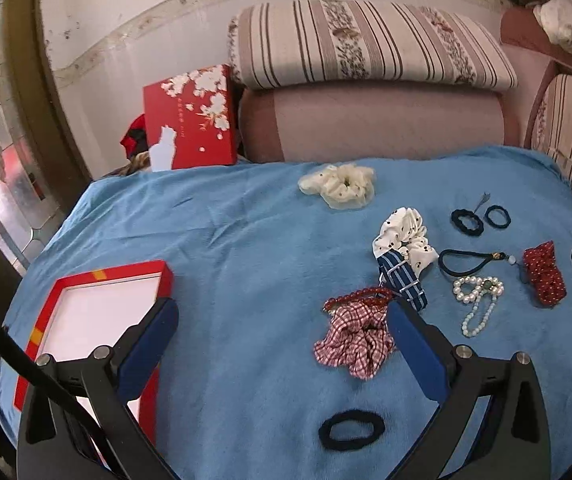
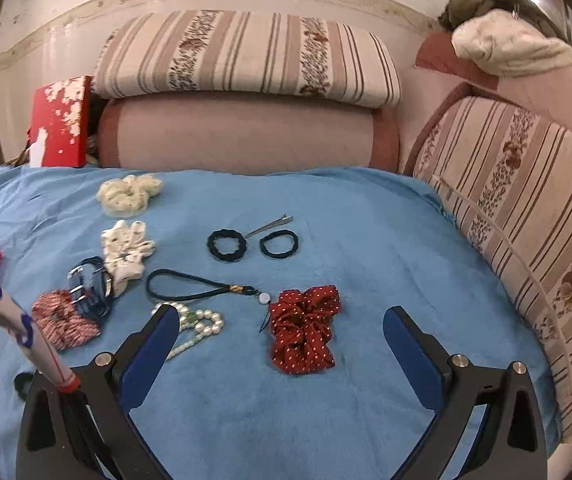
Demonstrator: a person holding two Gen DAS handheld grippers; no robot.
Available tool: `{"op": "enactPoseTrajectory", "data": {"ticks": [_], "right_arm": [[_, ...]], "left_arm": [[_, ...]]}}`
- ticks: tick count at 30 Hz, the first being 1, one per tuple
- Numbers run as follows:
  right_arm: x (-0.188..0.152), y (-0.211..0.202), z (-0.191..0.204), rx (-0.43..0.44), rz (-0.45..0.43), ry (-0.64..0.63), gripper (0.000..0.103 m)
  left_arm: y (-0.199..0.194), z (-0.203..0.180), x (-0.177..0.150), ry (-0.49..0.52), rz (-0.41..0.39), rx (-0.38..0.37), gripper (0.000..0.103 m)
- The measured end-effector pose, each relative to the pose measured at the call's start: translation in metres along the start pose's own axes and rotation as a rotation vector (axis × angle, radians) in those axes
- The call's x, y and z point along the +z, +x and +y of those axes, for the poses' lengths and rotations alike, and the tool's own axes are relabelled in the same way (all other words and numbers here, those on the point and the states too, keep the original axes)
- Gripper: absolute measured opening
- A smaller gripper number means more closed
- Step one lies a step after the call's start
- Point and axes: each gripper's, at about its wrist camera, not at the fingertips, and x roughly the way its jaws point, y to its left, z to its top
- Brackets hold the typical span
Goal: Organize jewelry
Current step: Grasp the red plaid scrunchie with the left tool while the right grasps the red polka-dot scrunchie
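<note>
Hair ties and jewelry lie spread on a blue cloth [image 1: 246, 240]. My left gripper [image 1: 282, 312] is open and empty above it; a red checked scrunchie [image 1: 355, 344] with a red bead bracelet [image 1: 355, 296] lies by its right finger, and a black hair tie [image 1: 351, 430] lies below. An open red box [image 1: 98, 312] with a white inside sits at its left finger. My right gripper [image 2: 282, 320] is open and empty, with a dark red dotted scrunchie [image 2: 303, 328] between its fingers. A pearl necklace [image 2: 202, 326] lies at its left finger.
A cream scrunchie [image 2: 130, 194], a white dotted scrunchie [image 2: 126, 252], a blue striped strap [image 2: 90, 288], a black cord with a charm [image 2: 198, 286], two black hair ties [image 2: 228, 245] and a metal clip [image 2: 272, 224] lie further back. A red flowered lid [image 1: 190, 118] leans on pink cushions [image 1: 369, 120].
</note>
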Motion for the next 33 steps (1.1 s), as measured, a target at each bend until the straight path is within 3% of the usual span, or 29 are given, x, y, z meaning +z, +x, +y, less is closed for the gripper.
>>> {"op": "enactPoseTrajectory", "data": {"ticks": [4, 10, 15, 19, 24, 30, 31, 33], "right_arm": [[-0.002, 0.017, -0.010, 0.032, 0.008, 0.036, 0.102], [-0.009, 0.043, -0.020, 0.157, 0.099, 0.079, 0.086], [-0.015, 0.058, -0.028, 0.243, 0.150, 0.142, 0.085], [-0.017, 0.067, -0.035, 0.194, 0.173, 0.145, 0.085], [-0.020, 0.076, -0.055, 0.144, 0.185, 0.166, 0.085], [-0.023, 0.097, -0.052, 0.178, 0.230, 0.170, 0.084], [-0.024, 0.100, -0.049, 0.172, 0.235, 0.159, 0.084], [-0.028, 0.108, -0.042, 0.152, 0.258, 0.129, 0.082]], "left_arm": [[0.017, -0.001, 0.006, 0.016, 0.024, -0.042, 0.103], [0.046, 0.025, 0.003, -0.076, 0.080, -0.113, 0.103], [0.066, 0.034, -0.011, -0.132, 0.127, -0.211, 0.103], [0.081, 0.018, -0.019, -0.121, 0.175, -0.312, 0.103], [0.100, 0.005, -0.030, -0.122, 0.249, -0.370, 0.103], [0.113, -0.002, -0.035, -0.152, 0.300, -0.430, 0.103], [0.115, -0.003, -0.036, -0.161, 0.306, -0.440, 0.100], [0.118, -0.005, -0.036, -0.167, 0.321, -0.461, 0.082]]}}
